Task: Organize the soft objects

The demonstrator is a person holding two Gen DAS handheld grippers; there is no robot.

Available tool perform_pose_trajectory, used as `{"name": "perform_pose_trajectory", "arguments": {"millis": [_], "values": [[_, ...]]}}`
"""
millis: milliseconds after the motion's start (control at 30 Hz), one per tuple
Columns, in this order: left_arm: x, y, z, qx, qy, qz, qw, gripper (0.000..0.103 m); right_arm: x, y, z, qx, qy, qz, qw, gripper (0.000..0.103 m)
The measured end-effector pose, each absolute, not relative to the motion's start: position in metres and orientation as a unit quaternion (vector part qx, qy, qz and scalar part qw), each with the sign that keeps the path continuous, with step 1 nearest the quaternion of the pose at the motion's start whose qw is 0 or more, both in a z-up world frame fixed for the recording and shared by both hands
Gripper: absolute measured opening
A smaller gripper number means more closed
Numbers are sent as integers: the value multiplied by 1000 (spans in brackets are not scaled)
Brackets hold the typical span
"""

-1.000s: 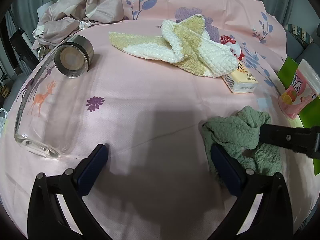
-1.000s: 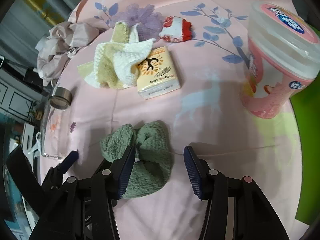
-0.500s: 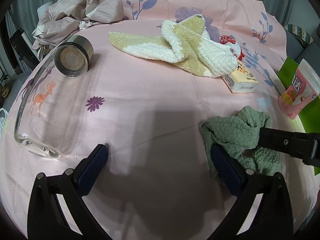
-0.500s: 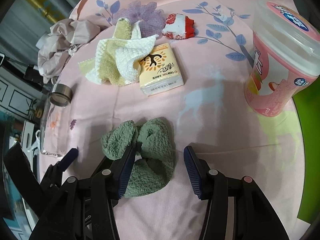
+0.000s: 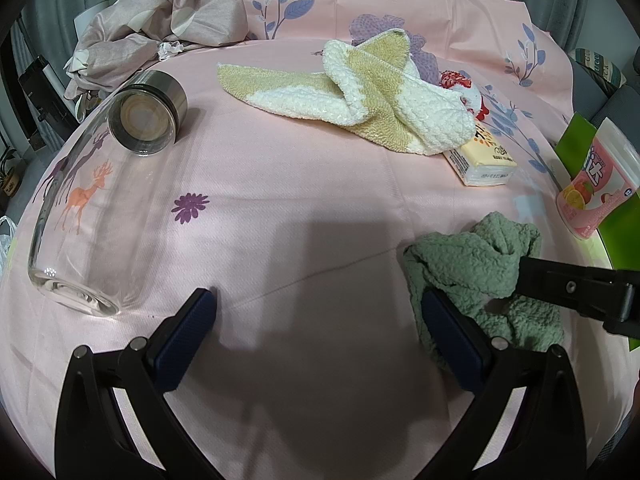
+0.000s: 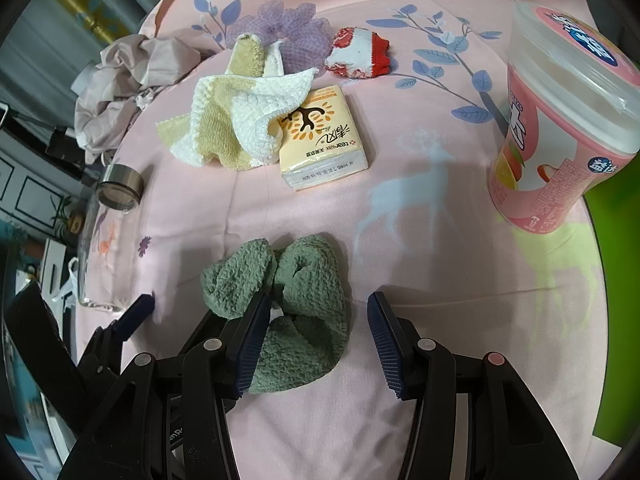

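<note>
A crumpled green cloth [image 6: 296, 312] lies on the pink bedspread [image 6: 420, 420]. My right gripper [image 6: 316, 340] is open, its left finger over the cloth's middle, its right finger on bare spread. In the left wrist view the green cloth [image 5: 472, 268] lies at the right, and my left gripper [image 5: 320, 328] is open and empty, its right finger at the cloth's left edge. A yellow-and-white towel [image 5: 360, 96] lies farther back; it also shows in the right wrist view [image 6: 236, 128]. A small red-and-white cloth [image 6: 356, 54] lies beyond it.
A glass bottle [image 5: 88, 208] with a metal cap lies on its side at the left. A tissue pack [image 6: 320, 140], a pink lidded cup [image 6: 560, 132], crumpled beige fabric [image 5: 160, 12] and a green panel [image 6: 616, 280] surround the cloths.
The right gripper has crept slightly forward over the green cloth. The left gripper has not moved.
</note>
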State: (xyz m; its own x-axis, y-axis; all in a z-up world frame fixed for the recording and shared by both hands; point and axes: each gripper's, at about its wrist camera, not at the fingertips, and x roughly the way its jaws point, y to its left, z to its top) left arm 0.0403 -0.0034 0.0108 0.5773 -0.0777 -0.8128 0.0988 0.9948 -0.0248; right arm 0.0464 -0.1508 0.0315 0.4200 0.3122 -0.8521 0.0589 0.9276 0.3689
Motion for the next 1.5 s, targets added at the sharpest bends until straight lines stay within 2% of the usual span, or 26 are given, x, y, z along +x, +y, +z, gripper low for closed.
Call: {"name": "perform_pose_trajectory", "arguments": {"millis": [1133, 1200, 1233, 1267, 1300, 1333, 1433, 1467, 1500], "values": [[43, -5, 12, 14, 463, -44, 885, 102, 50, -145, 29, 154, 534, 79, 827, 54], [41, -1, 15, -3, 462, -50, 885, 99, 50, -145, 29, 153, 534, 81, 828, 54], [39, 0, 18, -8, 457, -56, 888, 90, 50, -144, 29, 155, 533, 85, 827, 54], [37, 0, 20, -8, 454, -62, 889, 76, 50, -144, 29, 159, 533, 91, 826, 54], [36, -3, 21, -7, 456, -69, 887, 68, 50, -143, 29, 161, 533, 96, 825, 54], [34, -6, 24, -6, 459, -85, 884, 54, 50, -142, 29, 159, 532, 96, 826, 53], [30, -15, 28, -17, 469, -134, 873, 21, 50, -139, 28, 166, 535, 113, 821, 36], [30, -17, 28, -26, 473, -147, 868, 11, 51, -137, 27, 172, 536, 122, 818, 35], [30, -19, 27, -44, 479, -169, 860, 6, 51, -136, 26, 172, 535, 123, 818, 33]]}}
